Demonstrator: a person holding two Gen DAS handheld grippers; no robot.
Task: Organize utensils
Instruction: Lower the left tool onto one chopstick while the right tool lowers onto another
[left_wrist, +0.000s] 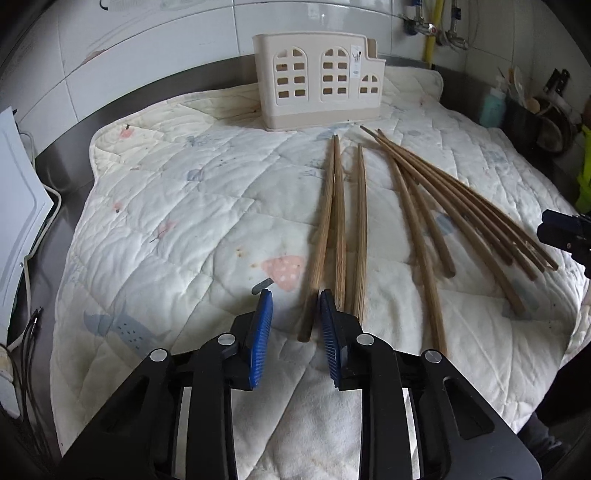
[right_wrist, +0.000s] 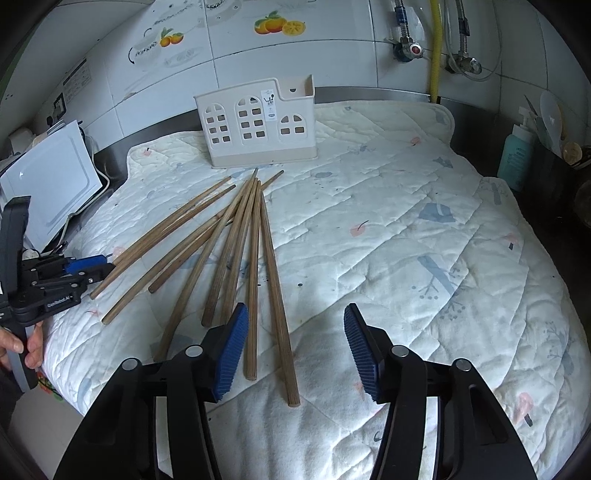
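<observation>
Left gripper (left_wrist: 295, 295): low over the quilt, jaws narrowed but apart; end of one chopstick (left_wrist: 320, 251) between the blue pads (left_wrist: 261, 332), no pad seen pressing on it.
Right gripper (right_wrist: 295, 314): jaws wide apart, nothing gripped; butt ends of two chopsticks lying on the quilt between the pads (right_wrist: 232, 350).
Chopsticks (right_wrist: 236, 236): loose on the quilt, tips fanning toward 12 o'clock near the holder, butts toward 6 and 7 o'clock. In the left wrist view, three near the left gripper, the rest in a crossed bundle (left_wrist: 458, 206) at 2 o'clock.
Holder (left_wrist: 317, 83): cream plastic, arched window cut-outs, upright at 12 o'clock on the far edge of the quilt, apart from the chopstick tips; contents not visible.
Quilt (left_wrist: 166, 206): white, stitched, small prints, spread over a steel counter (left_wrist: 66, 162).
Hand (right_wrist: 22, 347): at 8 o'clock in the right wrist view, around the left gripper's handle.
Soap bottle (right_wrist: 515, 157): teal, at 2 o'clock beside the quilt.
</observation>
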